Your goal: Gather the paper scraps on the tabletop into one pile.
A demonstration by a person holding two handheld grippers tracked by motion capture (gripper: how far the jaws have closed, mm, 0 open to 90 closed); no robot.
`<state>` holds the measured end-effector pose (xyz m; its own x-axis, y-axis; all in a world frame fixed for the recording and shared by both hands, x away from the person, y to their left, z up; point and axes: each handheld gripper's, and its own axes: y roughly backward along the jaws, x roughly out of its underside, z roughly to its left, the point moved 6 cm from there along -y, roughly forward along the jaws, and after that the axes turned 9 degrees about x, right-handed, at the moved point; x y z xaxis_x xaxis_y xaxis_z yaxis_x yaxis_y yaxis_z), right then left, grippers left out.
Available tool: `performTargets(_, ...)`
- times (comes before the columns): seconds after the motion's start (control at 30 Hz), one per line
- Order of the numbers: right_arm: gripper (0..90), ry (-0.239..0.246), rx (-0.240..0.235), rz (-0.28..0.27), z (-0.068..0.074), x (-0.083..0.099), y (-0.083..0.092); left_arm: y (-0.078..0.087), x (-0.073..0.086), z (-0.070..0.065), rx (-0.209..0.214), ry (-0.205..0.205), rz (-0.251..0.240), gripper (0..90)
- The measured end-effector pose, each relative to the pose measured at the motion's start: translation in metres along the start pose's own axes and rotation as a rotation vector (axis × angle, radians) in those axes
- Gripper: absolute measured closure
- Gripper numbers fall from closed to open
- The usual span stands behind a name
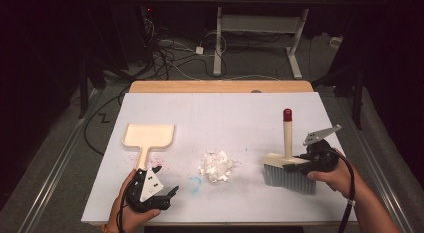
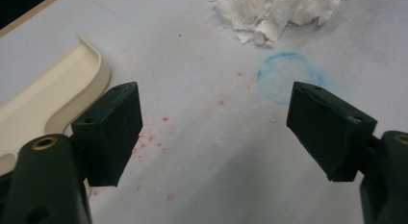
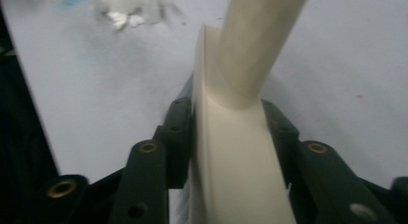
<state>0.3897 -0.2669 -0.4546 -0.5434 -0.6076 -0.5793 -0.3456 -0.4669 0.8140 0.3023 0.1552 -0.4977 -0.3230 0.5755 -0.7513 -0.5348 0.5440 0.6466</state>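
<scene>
On the table, right claw [image 1: 295, 164] seemingly grasps one brush [image 1: 288, 165]; left claw [image 1: 162, 185] released, one dustpan [image 1: 148, 136] nearby

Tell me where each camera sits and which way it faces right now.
High view: above the person's side, looking forward and down on the table; both hands and tongs show, left tongs, right tongs.
Left gripper view: rides the left tongs, jaws apart over the table, dustpan beside them.
Right gripper view: rides the right tongs, jaws around the brush.
Shared: the paper scraps appear in all three views.
</scene>
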Motion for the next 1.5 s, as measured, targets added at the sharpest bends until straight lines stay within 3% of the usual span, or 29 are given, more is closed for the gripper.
performTargets(0.07,54.9,-0.009,0.03,0.012,-0.011,-0.004,-0.007,-0.002,-0.001,0.001,0.004,-0.004,0.0,19.3)
performTargets(0.17,51.1,-0.043,0.009,-0.011,-0.021,-0.007,-0.01,-0.005,-0.002,0.002,0.009,-0.005,0.001,19.3)
performTargets(0.27,45.5,-0.048,0.041,-0.015,-0.027,-0.008,-0.009,-0.007,-0.003,0.002,0.016,-0.006,0.007,19.3)
performTargets(0.3,41.7,-0.028,0.07,-0.003,-0.03,-0.007,-0.011,-0.008,-0.003,0.001,0.017,-0.008,0.008,19.3)
performTargets(0.47,38.4,-0.014,0.08,0.009,-0.035,-0.004,-0.014,-0.008,-0.004,-0.002,0.017,-0.018,0.011,19.3)
performTargets(0.53,35.3,-0.005,0.134,0.026,-0.038,-0.003,-0.014,-0.007,-0.004,-0.002,0.016,-0.015,0.011,19.3)
performTargets(0.57,38.1,-0.009,0.184,0.022,-0.041,-0.003,-0.013,-0.007,-0.004,-0.002,0.016,-0.013,0.01,19.3)
performTargets(0.6,36.2,-0.027,0.223,-0.001,-0.044,-0.004,-0.01,-0.007,-0.004,-0.002,0.014,-0.012,0.008,19.3)
performTargets(0.67,35.0,-0.063,0.23,-0.044,-0.048,-0.007,-0.005,-0.006,-0.004,-0.002,0.011,-0.013,0.006,19.3)
performTargets(0.83,34.2,-0.04,0.345,-0.141,-0.047,-0.01,0.004,-0.004,-0.003,-0.001,0.007,-0.007,0.0,19.3)
performTargets(1.0,31.2,0.011,0.411,-0.291,-0.03,-0.014,0.016,-0.002,-0.004,0.0,0.001,-0.008,-0.01,19.3)
performTargets(1.17,28.6,0.01,0.455,-0.43,-0.009,-0.017,0.033,0.0,-0.005,-0.001,-0.003,-0.011,-0.012,19.3)
performTargets(1.3,26.2,-0.006,0.475,-0.494,0.006,-0.012,0.04,0.001,-0.005,-0.001,-0.003,-0.006,-0.019,19.3)
performTargets(1.5,23.9,-0.007,0.559,-0.555,0.021,0.005,0.045,0.003,-0.004,-0.002,-0.016,-0.016,-0.018,19.3)
